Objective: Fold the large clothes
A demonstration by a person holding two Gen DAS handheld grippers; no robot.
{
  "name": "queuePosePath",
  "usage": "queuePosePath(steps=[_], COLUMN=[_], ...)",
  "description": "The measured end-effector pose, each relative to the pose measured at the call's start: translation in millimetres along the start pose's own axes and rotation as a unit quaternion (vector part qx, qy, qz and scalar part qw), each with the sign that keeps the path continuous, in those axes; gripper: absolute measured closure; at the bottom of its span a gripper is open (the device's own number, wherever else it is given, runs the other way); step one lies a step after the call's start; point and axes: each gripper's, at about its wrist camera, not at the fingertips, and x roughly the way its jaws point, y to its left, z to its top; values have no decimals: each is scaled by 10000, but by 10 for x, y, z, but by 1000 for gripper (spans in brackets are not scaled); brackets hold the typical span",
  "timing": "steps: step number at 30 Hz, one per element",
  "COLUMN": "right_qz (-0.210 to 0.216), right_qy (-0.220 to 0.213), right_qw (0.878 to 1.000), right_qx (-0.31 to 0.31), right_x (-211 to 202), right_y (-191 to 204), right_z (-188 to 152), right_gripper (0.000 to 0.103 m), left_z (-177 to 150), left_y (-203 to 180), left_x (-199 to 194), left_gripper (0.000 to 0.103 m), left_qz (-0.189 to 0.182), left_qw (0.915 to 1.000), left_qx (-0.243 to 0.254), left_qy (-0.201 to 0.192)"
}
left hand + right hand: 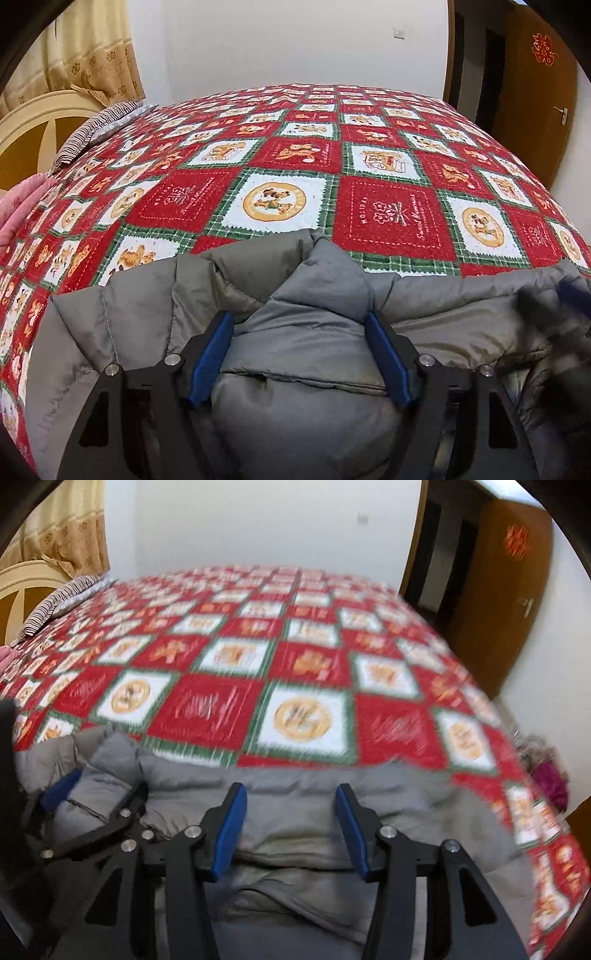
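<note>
Nearest the left wrist lens, the left gripper [299, 325] stands with its blue-padded jaws wide apart around a puffed bunch of the grey quilted down jacket [140, 314], which lies along the near edge of the red-and-white patchwork bedspread [391, 218]. The right gripper [291, 812], jaws likewise apart, hovers over the jacket's flatter part. To fold cleanly, both should probably close on matching edge layers, then lift together so the padding doesn't bunch.
</note>
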Motion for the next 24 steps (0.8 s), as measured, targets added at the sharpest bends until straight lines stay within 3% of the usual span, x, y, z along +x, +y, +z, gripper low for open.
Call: queuePosePath(steps=[11, 13, 16, 17, 18, 20, 21, 22, 24], right_qz=[-96, -151, -699, -931, -1192, -1293, -1041, -806, -719], right_qy=[53, -86, -805, -867, -760, -199, 54, -3, 20], right_qw=[9999, 9998, 9937, 9914, 9896, 9909, 9934, 9944, 9941], right_qx=[-117, 48, 347, 321, 272, 316, 476, 686, 817], right_x=[85, 16, -342, -395, -382, -173, -52, -48, -3], right_y=[19, -33, -201, -250, -306, -453, -545, -629, -674], right_z=[-115, -114, -153, -159, -172, -241, -311, -341, -352], right_gripper=[49, 53, 53, 53, 52, 47, 46, 46, 43], left_z=[17, 10, 9, 10, 13, 17, 20, 19, 26], left_y=[-31, -25, -21, -21, -20, -28, -36, -46, -53], left_x=[14, 9, 9, 8, 10, 13, 14, 16, 22], left_gripper=[26, 26, 26, 26, 26, 26, 26, 26, 26], left_qz=[63, 78, 86, 95, 104, 120, 144, 166, 185], left_qw=[10000, 9999, 9999, 9999, 9999, 9999, 9999, 9998, 9998], left_qx=[46, 64, 61, 66, 68, 76, 91, 105, 112], left_qy=[8, -4, -14, -18, -21, -23, -26, -25, -20])
